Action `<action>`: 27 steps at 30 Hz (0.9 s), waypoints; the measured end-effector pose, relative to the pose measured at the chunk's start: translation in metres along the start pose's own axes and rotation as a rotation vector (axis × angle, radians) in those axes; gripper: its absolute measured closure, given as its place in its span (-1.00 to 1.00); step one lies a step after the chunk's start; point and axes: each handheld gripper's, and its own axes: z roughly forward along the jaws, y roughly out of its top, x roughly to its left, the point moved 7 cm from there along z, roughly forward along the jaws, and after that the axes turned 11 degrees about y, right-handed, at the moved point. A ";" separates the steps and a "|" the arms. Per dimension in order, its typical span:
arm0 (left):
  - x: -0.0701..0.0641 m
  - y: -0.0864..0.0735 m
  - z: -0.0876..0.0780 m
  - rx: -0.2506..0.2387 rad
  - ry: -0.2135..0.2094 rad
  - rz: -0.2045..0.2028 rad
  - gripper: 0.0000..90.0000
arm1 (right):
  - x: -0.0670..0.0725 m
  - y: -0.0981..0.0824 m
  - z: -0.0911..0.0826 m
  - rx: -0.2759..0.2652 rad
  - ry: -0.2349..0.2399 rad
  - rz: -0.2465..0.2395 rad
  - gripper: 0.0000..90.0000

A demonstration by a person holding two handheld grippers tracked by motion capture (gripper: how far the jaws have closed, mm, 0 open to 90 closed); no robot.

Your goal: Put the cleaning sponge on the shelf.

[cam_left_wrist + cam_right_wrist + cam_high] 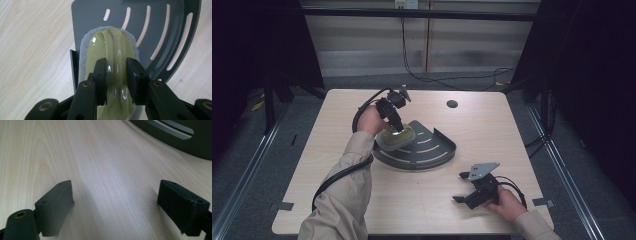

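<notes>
The left hand-held gripper (117, 75) points down over the near-left corner of the dark grey slotted rack (160, 30), and its two black jaws pinch the raised central ridge of a pale green scrub brush (112, 50). The ridge runs straight away from the gripper along the line of the jaws, so the brush's long axis lies in line with the gripper, and the jaws close across its narrow width. Under the glossy green handle sits a grey scouring pad whose fuzzy edge shows around the top; whether the pad rests on the rack or hangs just above it cannot be told.

In the high view the left hand-held gripper (396, 125) holds the scrub brush (398, 136) at the rack's left end, which lies near the middle of the tabletop (312, 165). The rack (432, 150) is a quarter-round tray with curved slots and a raised rim, fanning out to the right of the brush.

The right hand-held gripper (464, 192) rests low on the tabletop, near the front-right edge and well apart from the rack, its jaws spread wide with nothing between them; its own view shows bare wood and the rack's rim farther off. The left hand is clearly nearer; any next stroke or lift is likely its job.
</notes>
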 end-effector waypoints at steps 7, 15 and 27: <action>0.000 0.005 0.004 -0.001 0.009 -0.003 0.57 | 0.000 0.000 0.000 0.000 0.000 0.000 -0.72; 0.000 0.007 0.010 -0.002 0.008 -0.009 0.57 | 0.000 0.000 0.000 -0.001 -0.002 -0.003 -0.72; 0.002 0.006 0.021 -0.013 0.010 -0.040 0.57 | 0.000 0.000 0.000 -0.002 -0.002 -0.003 -0.72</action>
